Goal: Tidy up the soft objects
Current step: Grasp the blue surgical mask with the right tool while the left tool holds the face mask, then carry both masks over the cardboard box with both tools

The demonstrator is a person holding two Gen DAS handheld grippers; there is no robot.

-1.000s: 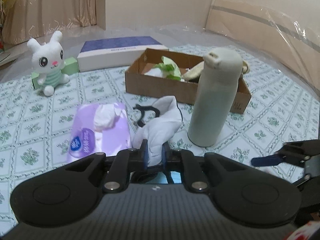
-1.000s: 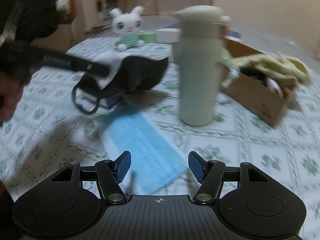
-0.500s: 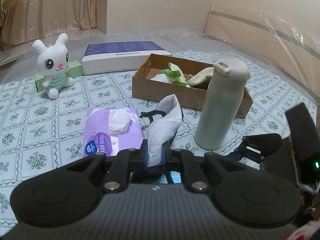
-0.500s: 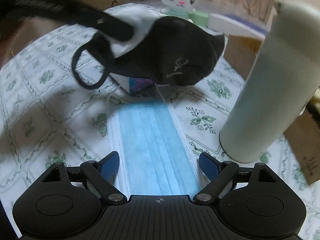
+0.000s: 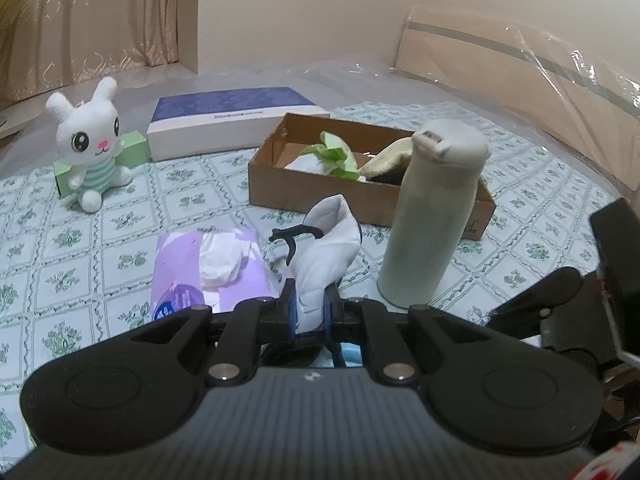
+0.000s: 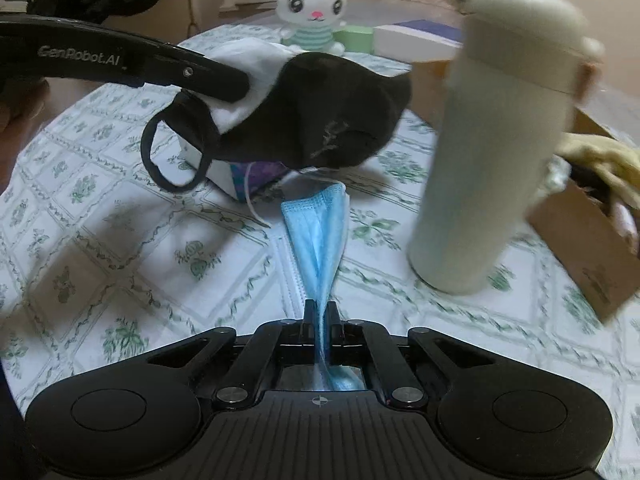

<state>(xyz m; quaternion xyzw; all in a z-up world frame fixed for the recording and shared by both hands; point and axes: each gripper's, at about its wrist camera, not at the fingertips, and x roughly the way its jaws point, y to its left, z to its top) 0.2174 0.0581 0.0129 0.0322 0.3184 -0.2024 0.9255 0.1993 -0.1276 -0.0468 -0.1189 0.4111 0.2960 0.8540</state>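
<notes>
The blue surgical mask [image 6: 320, 236] is pinched by the right gripper [image 6: 321, 314], whose jaws have just been closing, while the black cloth mask [image 6: 320, 120], at 12 o'clock from it, is clamped by the left gripper [image 5: 310, 308].

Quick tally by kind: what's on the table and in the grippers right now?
Face masks: 2, black mask in the left gripper, blue mask in the right gripper
Plush rabbits: 1
Tissue packs: 1
Bottles: 1
Boxes: 3, cardboard, blue-topped, green
Total: 8, not counting the cardboard box's contents
</notes>
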